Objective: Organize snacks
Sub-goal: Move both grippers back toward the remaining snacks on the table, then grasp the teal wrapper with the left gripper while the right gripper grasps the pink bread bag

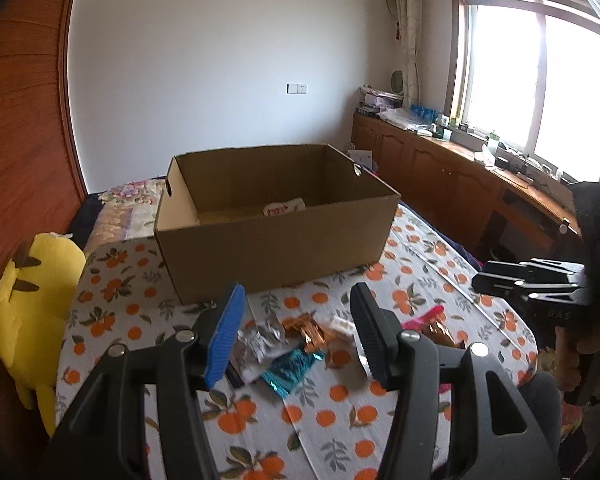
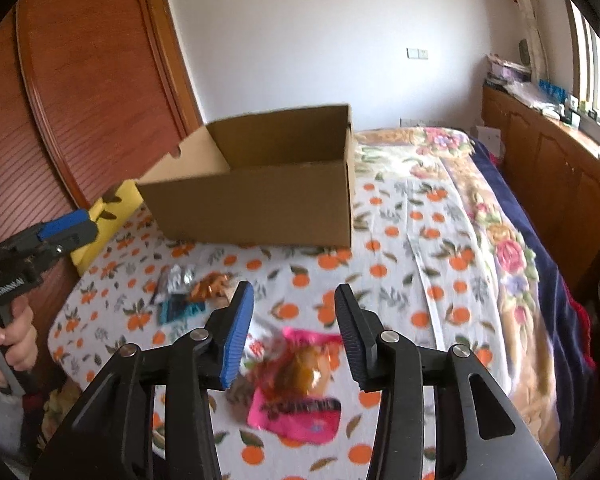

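A cardboard box [image 1: 276,216] is seen open-topped at frame centre in the left wrist view, standing on an orange-print cloth [image 1: 416,248]; a white packet [image 1: 283,208] is visible low inside it. In the right wrist view the same box [image 2: 256,204] sits upper centre, beyond all loose snacks. The key relation is judged as follows: each snack cluster lies directly ahead of and below one tool, with the box farther along the same line. A pink packet [image 2: 296,392] is seen lower centre between the spread, empty jaws of the right gripper [image 2: 294,300], its long axis running roughly up-down in the frame, slightly tilted; blur hides whether it is touched. The smaller foil cluster is found lower centre in the left view: a silver wrapper [image 1: 260,340], an orange wrapper [image 1: 308,330] and a teal wrapper [image 1: 290,372], lying between and just below the parted, empty jaws of the left gripper [image 1: 298,300]. The left gripper is judged nearer the foils, the right nearer the pink packet. No snack is held by either.
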`<state>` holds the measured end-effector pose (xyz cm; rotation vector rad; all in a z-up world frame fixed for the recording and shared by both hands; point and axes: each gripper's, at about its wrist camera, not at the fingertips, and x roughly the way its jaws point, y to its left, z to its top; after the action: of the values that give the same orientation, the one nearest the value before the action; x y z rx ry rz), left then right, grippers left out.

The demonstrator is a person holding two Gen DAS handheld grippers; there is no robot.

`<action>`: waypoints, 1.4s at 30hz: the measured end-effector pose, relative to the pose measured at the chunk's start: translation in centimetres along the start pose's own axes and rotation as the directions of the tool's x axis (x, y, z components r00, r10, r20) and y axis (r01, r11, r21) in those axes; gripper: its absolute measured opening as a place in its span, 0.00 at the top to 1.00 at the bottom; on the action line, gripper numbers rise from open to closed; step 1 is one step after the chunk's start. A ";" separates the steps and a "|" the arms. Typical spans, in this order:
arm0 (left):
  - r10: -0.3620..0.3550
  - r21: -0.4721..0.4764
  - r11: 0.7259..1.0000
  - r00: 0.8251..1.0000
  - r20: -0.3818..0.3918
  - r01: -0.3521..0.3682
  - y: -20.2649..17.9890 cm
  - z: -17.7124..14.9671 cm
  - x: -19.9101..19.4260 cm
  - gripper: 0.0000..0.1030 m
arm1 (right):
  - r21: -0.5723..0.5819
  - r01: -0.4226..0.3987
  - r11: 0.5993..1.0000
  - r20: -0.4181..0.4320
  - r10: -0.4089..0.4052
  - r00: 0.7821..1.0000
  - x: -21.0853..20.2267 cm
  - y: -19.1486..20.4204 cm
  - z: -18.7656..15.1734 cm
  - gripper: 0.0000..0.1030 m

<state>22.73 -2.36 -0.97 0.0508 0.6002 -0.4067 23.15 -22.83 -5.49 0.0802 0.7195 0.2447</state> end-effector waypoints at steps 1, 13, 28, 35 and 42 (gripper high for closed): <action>0.001 0.002 1.000 1.000 -0.002 -0.001 -0.1 -0.4 -0.1 0.46 | 0.002 -0.001 1.000 -0.007 0.001 1.000 0.2 -0.1 -0.4 0.56; 0.020 -0.013 1.000 0.998 -0.055 -0.021 0.2 -3.4 0.4 0.46 | 0.056 -0.008 0.998 -0.127 0.015 0.992 5.1 -1.1 -4.8 0.50; 0.017 0.034 0.999 0.995 -0.096 -0.014 -0.3 -5.2 2.4 0.46 | 0.055 0.000 0.998 -0.166 0.009 0.986 7.8 -1.6 -6.0 0.50; 0.009 0.074 0.997 0.992 -0.129 0.001 -0.8 -5.8 4.0 0.46 | 0.041 -0.010 0.999 -0.129 0.015 0.992 7.9 -1.6 -6.5 0.49; 0.002 0.137 0.990 0.981 -0.195 0.026 -1.3 -6.3 6.3 0.53 | -0.002 0.016 1.000 -0.095 -0.016 0.995 7.5 -1.0 -7.3 0.49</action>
<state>23.53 -4.77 -9.56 0.2225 0.7650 -0.4580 23.94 -21.98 -15.97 0.0617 0.8138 0.2353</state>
